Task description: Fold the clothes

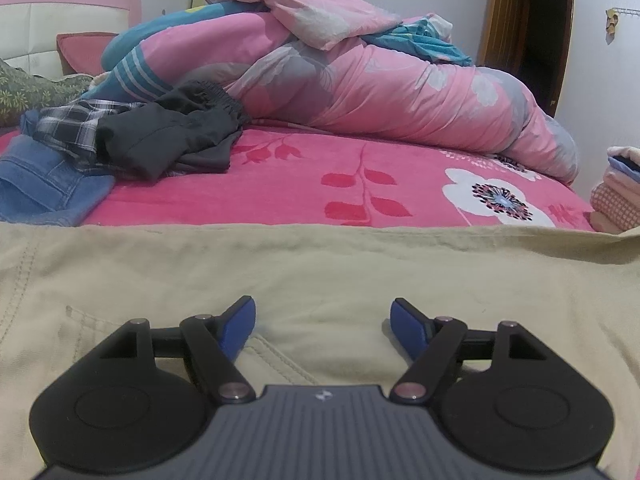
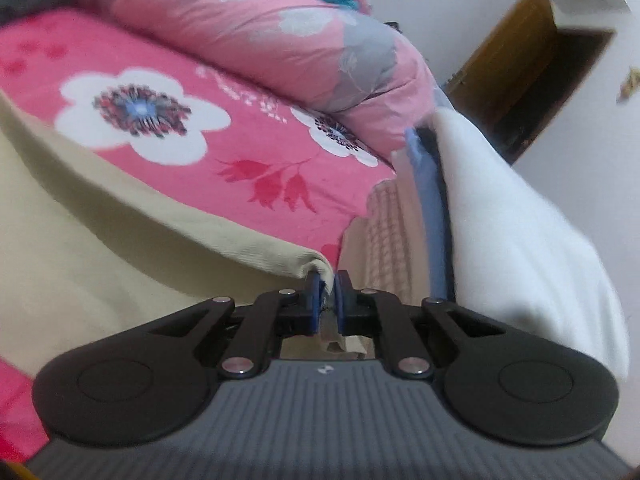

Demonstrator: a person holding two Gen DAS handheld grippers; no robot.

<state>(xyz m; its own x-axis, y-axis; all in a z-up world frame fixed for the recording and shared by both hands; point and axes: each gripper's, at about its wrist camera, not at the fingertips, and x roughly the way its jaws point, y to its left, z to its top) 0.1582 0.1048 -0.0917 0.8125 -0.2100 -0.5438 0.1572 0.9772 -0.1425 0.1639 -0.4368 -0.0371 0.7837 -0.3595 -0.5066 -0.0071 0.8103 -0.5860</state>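
Beige trousers [image 1: 320,264] lie spread across the near part of the pink flowered bedspread [image 1: 320,184]. My left gripper [image 1: 323,322] hovers low over them with its blue pads wide apart and nothing between them. In the right wrist view my right gripper [image 2: 328,296] is shut on a corner of the beige trousers [image 2: 120,248], the cloth pinched between its blue pads and pulled taut to the left. That view is tilted and blurred.
A pink quilt [image 1: 360,80] is heaped along the far side of the bed. Unfolded clothes, black [image 1: 172,136], plaid and denim [image 1: 44,184], lie at the far left. A stack of folded clothes [image 2: 480,220] sits at the right edge. A wooden door [image 1: 524,32] stands behind.
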